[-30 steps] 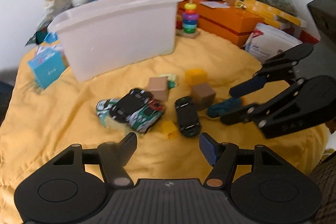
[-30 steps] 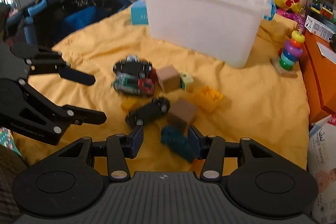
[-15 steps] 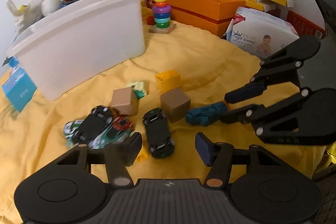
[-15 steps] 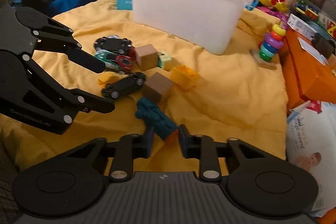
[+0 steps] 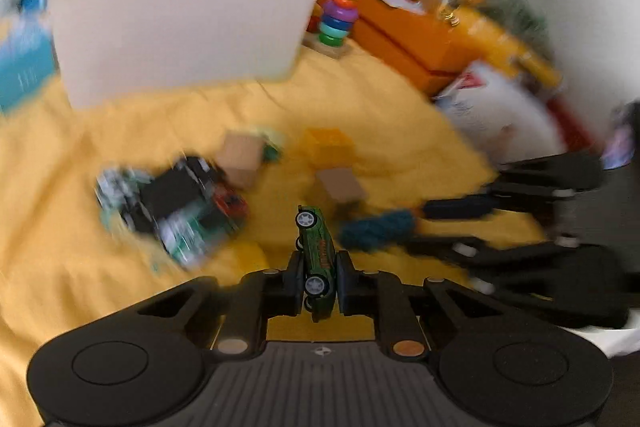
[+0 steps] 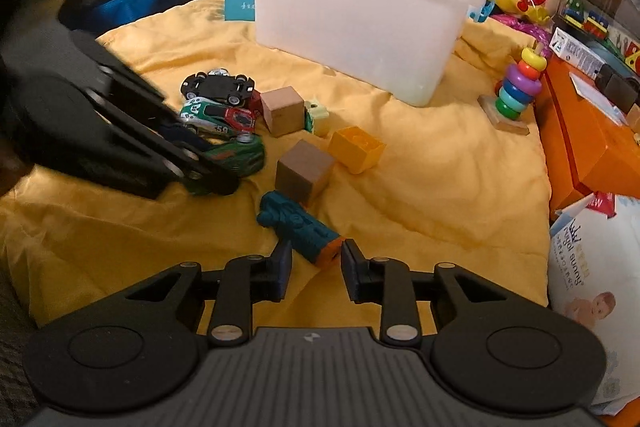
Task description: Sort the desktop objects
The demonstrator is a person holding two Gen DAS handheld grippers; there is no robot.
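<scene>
Surface: yellow blanket (image 6: 440, 179) under scattered toys.
My left tool (image 5: 318, 281): clamped the green car (image 5: 318, 247).
My right tool (image 6: 316, 265): opening around the teal toy (image 6: 298, 223).

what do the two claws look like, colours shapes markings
Both look alike. The left claw and the right claw are matte black plastic, with a ribbed grey-black body bearing a small round logo, two large round discs at the sides, and jointed link arms with silver and copper-toned pins. The fingers end in flat dark blue pads. No cables, hands or sleeves are in view.
</scene>
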